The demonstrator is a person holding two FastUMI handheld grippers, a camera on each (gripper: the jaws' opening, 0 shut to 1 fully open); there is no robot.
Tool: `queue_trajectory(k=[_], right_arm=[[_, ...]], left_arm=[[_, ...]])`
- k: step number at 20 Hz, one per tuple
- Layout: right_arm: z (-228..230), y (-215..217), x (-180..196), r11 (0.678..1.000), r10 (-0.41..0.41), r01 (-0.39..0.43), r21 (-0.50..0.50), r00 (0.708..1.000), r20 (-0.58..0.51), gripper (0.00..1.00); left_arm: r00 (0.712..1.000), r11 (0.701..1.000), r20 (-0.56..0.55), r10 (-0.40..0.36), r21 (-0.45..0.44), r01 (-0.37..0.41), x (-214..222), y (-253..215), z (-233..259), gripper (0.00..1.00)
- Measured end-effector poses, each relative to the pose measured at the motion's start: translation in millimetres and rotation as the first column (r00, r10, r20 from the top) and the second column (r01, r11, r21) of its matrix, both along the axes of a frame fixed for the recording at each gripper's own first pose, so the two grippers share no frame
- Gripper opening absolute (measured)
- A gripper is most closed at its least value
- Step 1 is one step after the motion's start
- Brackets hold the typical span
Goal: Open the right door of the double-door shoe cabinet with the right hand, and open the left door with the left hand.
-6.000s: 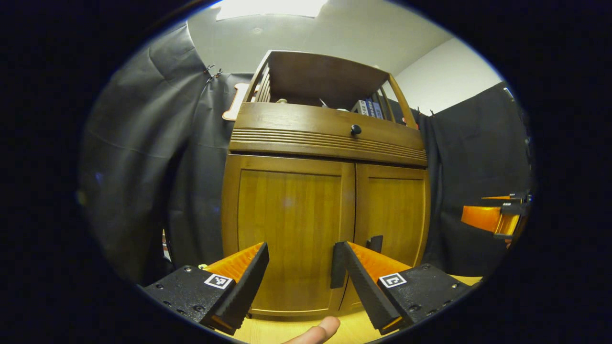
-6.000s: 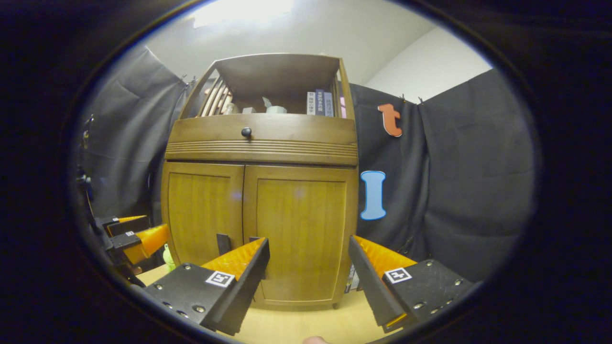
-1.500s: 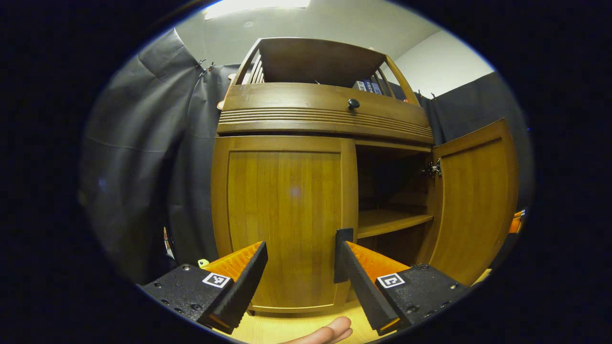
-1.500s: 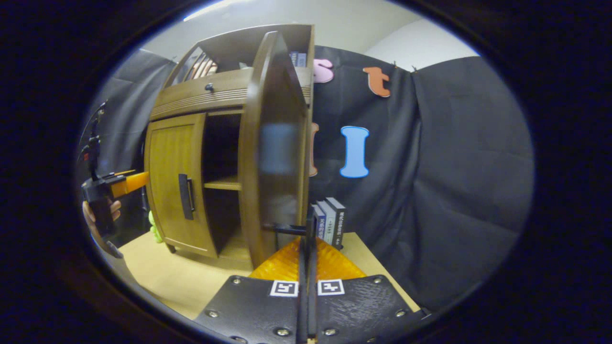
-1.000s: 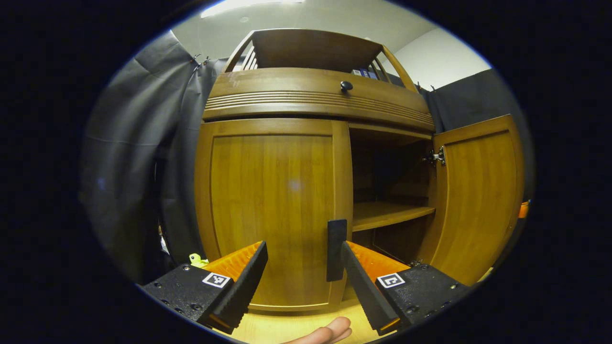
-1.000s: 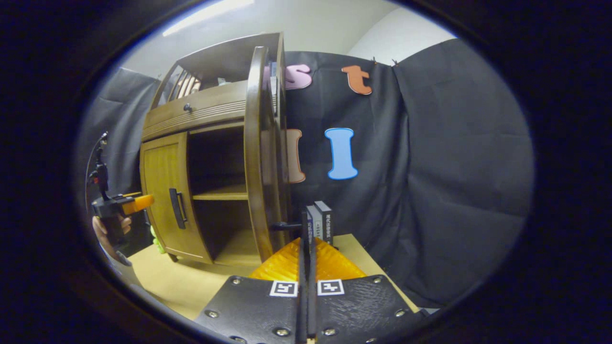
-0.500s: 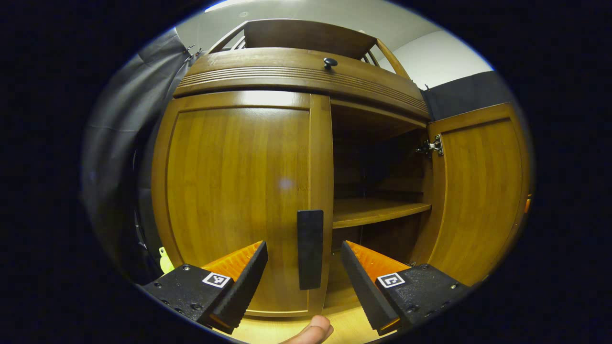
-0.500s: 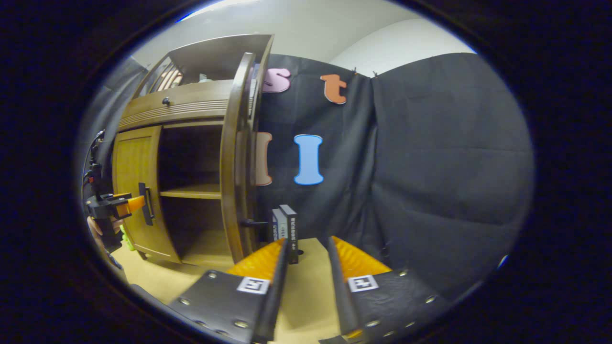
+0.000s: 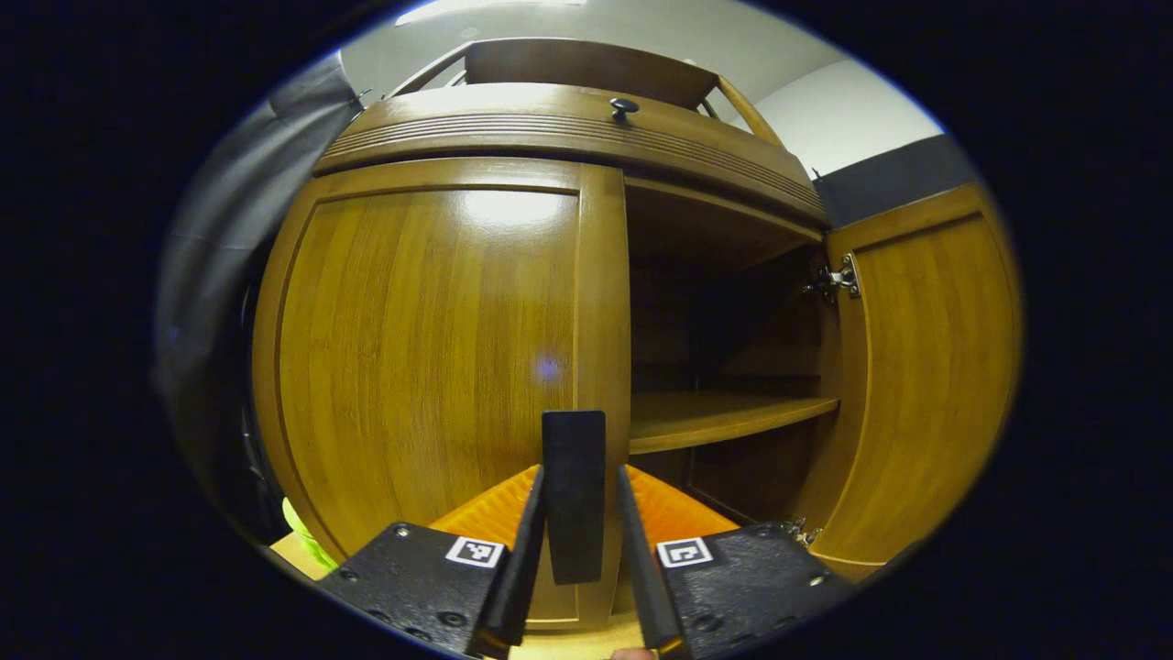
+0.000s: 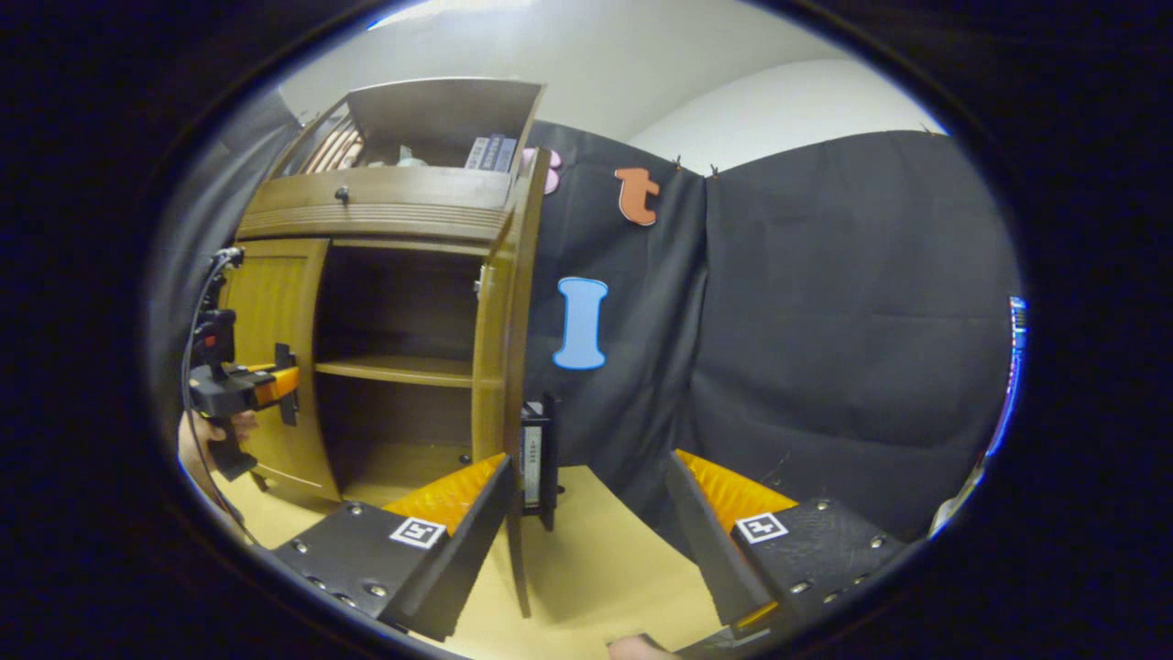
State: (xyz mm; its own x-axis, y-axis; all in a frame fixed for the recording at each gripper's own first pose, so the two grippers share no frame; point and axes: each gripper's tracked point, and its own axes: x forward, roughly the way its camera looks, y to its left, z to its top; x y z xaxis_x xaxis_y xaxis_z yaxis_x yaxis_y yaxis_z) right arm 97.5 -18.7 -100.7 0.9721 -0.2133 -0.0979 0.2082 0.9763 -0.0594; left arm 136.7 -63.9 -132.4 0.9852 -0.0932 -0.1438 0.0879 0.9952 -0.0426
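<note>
right door swung wide, done | right gripper jaws open, let go | left gripper jaws pinching left door handle | left door not pulled yet

No wording could be read anywhere. The books standing at the right end of the cabinet's open top shelf carried spine print too small to make out, and the square black-and-white markers on the gripper fingers were patterns, perhaps coded tags, not letters or numbers.
</note>
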Motion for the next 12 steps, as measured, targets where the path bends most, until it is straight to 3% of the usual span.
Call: queue_trajectory(k=[2, 6, 12], right_arm=[[12, 19, -12, 0.999, 0.035, -0.036, 0.03, 0.998, 0.046, 0.99], [27, 41, -34, 0.996, 0.081, -0.084, 0.033, 0.993, 0.084, 0.99], [38, 93, -50, 0.972, 0.235, -0.236, -0.004, 0.965, 0.114, 0.96]], left_arm=[[0.999, 0.999, -0.023, -0.022, -0.024, 0.022, -2, -2, -2, 0.34], [0.997, 0.997, -0.022, -0.074, 0.022, 0.075, -5, -1, -3, 0.35], [0.992, 0.993, -0.071, -0.108, 0.036, 0.111, -36, 0, 3, 0.31]])
